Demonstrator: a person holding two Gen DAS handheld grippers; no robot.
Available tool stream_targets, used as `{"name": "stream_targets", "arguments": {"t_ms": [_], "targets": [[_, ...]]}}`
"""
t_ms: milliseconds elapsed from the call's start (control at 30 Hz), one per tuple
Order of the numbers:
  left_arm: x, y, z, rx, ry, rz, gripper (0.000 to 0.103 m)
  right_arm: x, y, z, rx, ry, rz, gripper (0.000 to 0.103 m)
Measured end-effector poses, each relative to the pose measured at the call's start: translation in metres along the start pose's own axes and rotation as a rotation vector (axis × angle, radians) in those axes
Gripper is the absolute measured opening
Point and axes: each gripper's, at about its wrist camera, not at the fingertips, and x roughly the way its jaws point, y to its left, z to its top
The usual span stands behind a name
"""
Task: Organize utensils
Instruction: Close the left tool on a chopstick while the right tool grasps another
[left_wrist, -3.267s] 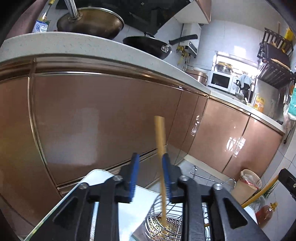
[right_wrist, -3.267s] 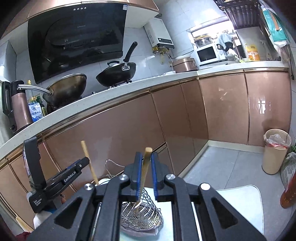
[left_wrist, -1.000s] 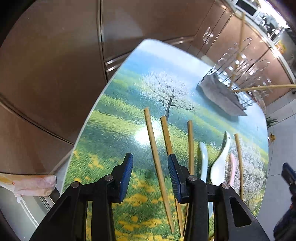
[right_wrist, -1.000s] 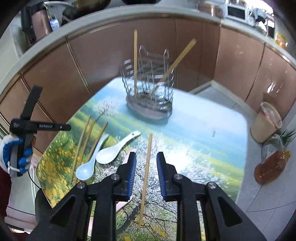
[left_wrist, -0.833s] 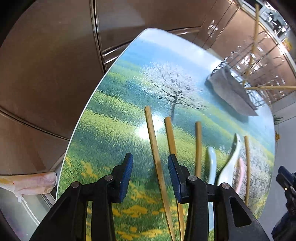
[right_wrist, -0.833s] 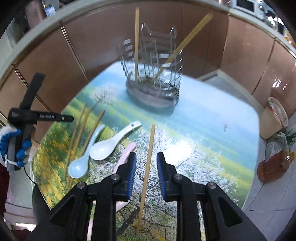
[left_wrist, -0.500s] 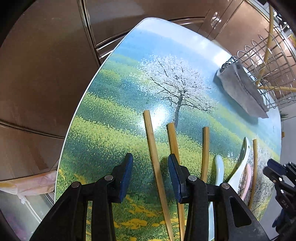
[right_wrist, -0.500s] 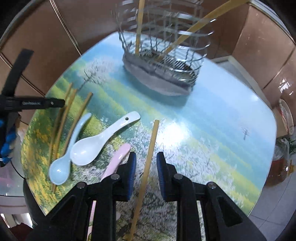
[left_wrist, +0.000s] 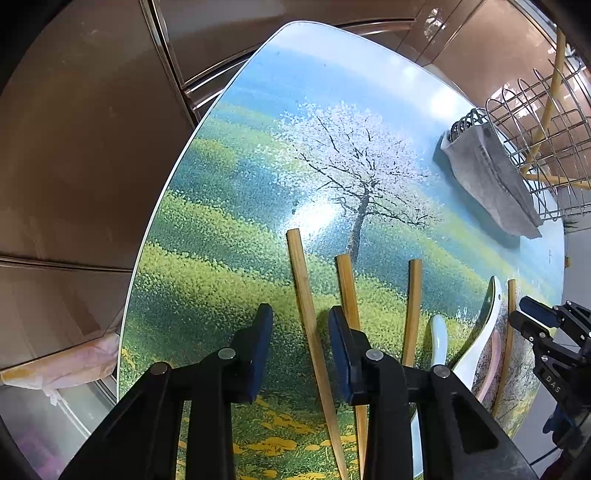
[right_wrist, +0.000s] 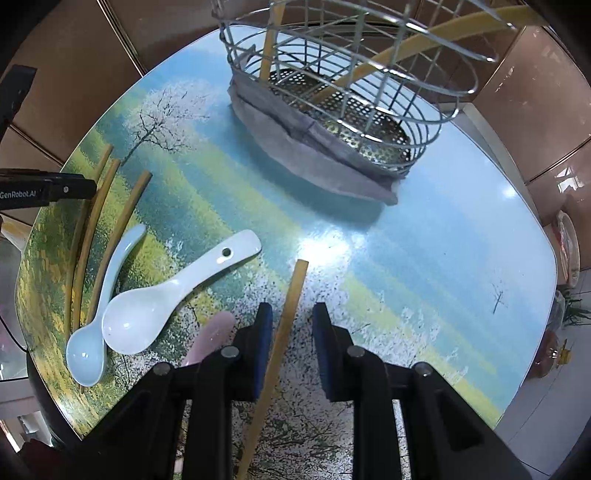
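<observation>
My left gripper (left_wrist: 300, 325) is open, low over the printed table, with the leftmost bamboo chopstick (left_wrist: 309, 317) lying between its fingers. Two more chopsticks (left_wrist: 412, 310) lie to its right, then a pale blue spoon (left_wrist: 437, 339) and a white spoon (left_wrist: 484, 332). My right gripper (right_wrist: 291, 325) is open and straddles a single chopstick (right_wrist: 284, 332) on the table. The wire utensil basket (right_wrist: 340, 74) holds two chopsticks (right_wrist: 406, 48) and sits on a grey cloth (right_wrist: 295, 136). The white spoon (right_wrist: 173, 295), the blue spoon (right_wrist: 99, 306) and a pink spoon (right_wrist: 212, 339) lie left of my right gripper.
The table (right_wrist: 424, 240) has a glossy landscape print and rounded edges. Copper-coloured cabinet doors (left_wrist: 74, 147) stand close behind it. A plastic bag (left_wrist: 62, 365) lies off the table's left edge. A bottle (right_wrist: 550, 354) stands on the floor at the right.
Both grippers have dropped closer to the table. The left one has come down around the leftmost chopstick, the right one around the single chopstick. Both stay open.
</observation>
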Motion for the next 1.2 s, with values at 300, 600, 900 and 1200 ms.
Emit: {"name": "stream_targets", "arguments": {"t_ms": [300, 600, 900, 1200], "targets": [[0.007, 0.019, 0.012, 0.001, 0.018, -0.011, 0.014, 0.012, 0.005, 0.009, -0.022, 0.003, -0.003, 0.021], [0.008, 0.012, 0.011, 0.101, 0.011, 0.045, 0.011, 0.014, 0.02, 0.005, -0.107, 0.017, -0.005, 0.011], [0.019, -0.011, -0.002, 0.16, 0.0, 0.09, 0.011, 0.015, 0.035, -0.001, -0.149, 0.033, -0.006, 0.008], [0.014, -0.026, -0.02, 0.159, -0.044, 0.095, 0.009, 0.016, 0.046, -0.007, -0.167, 0.008, -0.031, 0.006]]}}
